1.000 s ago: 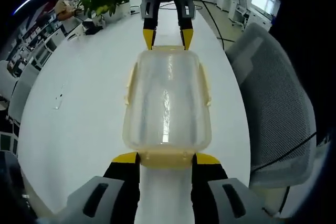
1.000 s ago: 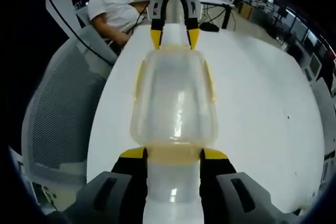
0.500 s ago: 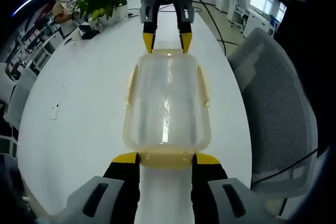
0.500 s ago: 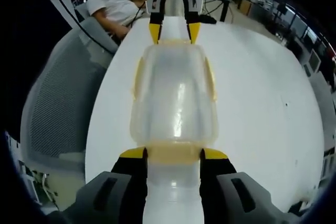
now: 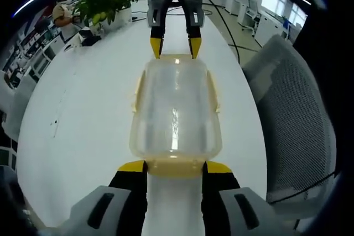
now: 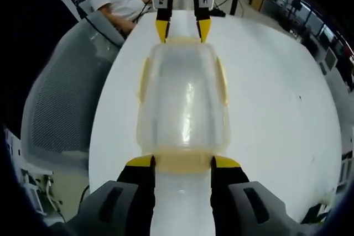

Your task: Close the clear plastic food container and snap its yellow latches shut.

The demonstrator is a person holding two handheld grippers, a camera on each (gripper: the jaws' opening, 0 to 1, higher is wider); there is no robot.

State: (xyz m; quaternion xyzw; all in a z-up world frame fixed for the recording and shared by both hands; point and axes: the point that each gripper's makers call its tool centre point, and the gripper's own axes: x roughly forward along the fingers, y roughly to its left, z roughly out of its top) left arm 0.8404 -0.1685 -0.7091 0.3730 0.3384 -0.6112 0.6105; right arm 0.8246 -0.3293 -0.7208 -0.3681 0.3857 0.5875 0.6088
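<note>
A clear plastic food container [image 5: 176, 109] with its lid on hangs lengthwise between my two grippers above a white table [image 5: 83, 114]. My left gripper [image 5: 176, 167] is shut on the pale yellow latch at the container's near end. My right gripper [image 5: 176, 45] grips the far end, jaws on either side of that end's latch. In the right gripper view the same container [image 6: 183, 103] runs from my right gripper [image 6: 183, 162] up to the left gripper [image 6: 183, 30]. Pale yellow side latches [image 5: 136, 89] [image 6: 222, 81] lie along the long sides; whether they are snapped down is unclear.
A grey mesh office chair [image 5: 298, 120] [image 6: 61, 98] stands at the table's edge. A potted plant [image 5: 105, 1] sits at the table's far end. A person in a white shirt [image 6: 119, 1] sits beyond the table. Desks and monitors fill the room behind.
The background has slid a little in both views, so both hands have shifted together. The container sits in the same place between both pairs of jaws.
</note>
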